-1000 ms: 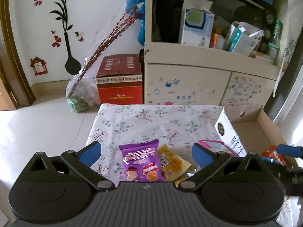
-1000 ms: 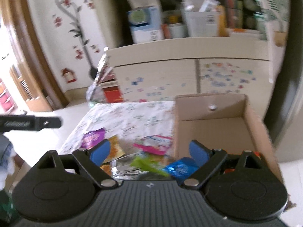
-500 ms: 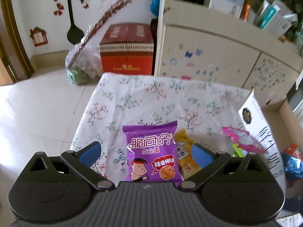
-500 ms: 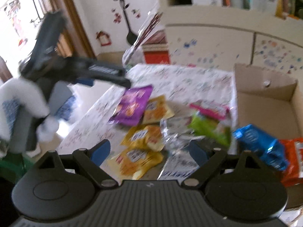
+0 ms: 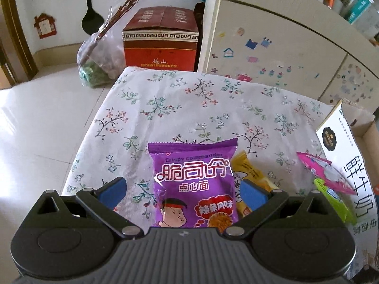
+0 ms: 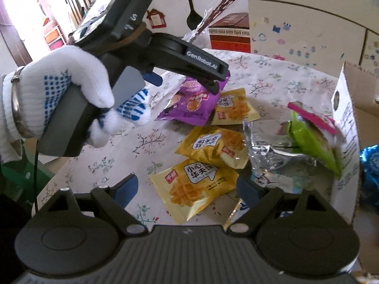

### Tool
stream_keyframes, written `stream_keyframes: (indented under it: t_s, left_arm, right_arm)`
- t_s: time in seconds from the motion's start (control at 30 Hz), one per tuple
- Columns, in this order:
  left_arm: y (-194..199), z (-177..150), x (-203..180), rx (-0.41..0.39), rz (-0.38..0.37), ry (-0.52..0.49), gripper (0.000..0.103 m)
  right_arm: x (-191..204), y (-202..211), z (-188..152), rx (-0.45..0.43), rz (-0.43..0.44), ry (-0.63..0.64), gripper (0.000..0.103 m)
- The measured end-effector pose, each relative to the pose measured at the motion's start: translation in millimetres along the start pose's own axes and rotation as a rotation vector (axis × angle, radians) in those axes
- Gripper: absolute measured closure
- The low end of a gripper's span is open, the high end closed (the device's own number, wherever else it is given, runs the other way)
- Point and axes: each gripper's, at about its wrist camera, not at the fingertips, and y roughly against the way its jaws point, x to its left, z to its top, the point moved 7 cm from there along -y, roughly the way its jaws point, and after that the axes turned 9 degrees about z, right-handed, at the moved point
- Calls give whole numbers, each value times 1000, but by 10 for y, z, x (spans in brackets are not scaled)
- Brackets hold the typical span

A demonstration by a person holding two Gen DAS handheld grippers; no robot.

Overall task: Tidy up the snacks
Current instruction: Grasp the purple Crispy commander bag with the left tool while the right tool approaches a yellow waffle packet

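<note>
In the left wrist view, the left gripper (image 5: 181, 189) hangs released over the worktop (image 5: 189, 108), its blue-padded fingers (image 5: 113, 188) spread wide to either side of a purple snack packet (image 5: 195, 184). The packet lies flat at lower centre of the frame, between the pads but untouched by them. It is glossy foil with crimped ends and a cartoon face. A yellow packet (image 5: 251, 172) peeks out from beneath its right edge, behind the right pad.

In the right wrist view, the right gripper (image 6: 187, 189) is likewise released, its fingers (image 6: 124, 189) wide apart at lower centre. A yellow waffle packet (image 6: 193, 187) lies between them, flat and pillow-shaped, clear of both pads. Two more yellow waffle packets (image 6: 213, 145) lie just beyond, toward centre frame. To the right sits a crumpled silver wrapper (image 6: 265, 146), then a green packet (image 6: 312, 144) and a pink one (image 6: 310, 116) leaning against the printed white side of a cardboard box (image 6: 348, 127) at the right edge.

A hand in a white knit glove with blue grip dots (image 6: 66, 90) holds the left gripper's dark handle at upper left. The worktop wears a white cloth printed with small flowering branches.
</note>
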Motion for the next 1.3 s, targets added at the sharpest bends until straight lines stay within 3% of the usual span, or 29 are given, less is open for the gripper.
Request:
stream_keyframes:
  t_s: [0.43, 0.57, 0.73, 1.0, 1.3]
  left_arm:
    - [-143, -116, 127, 52, 59, 17, 0]
    - [-132, -156, 222, 59, 91, 7, 0]
    - [-74, -134, 270, 45, 54, 39, 1]
    - [-131, -134, 184, 46, 23, 29, 1]
    - [-173, -156, 148, 52, 25, 14, 0]
  right_arm:
    - [-51, -273, -42, 40, -9, 13, 11]
    - [91, -264, -86, 70, 84, 16, 11]
    - [305, -213, -91, 94, 137, 87, 13]
    - [108, -289, -46, 50, 17, 32, 12]
    - [200, -468, -13, 41, -33, 41, 8]
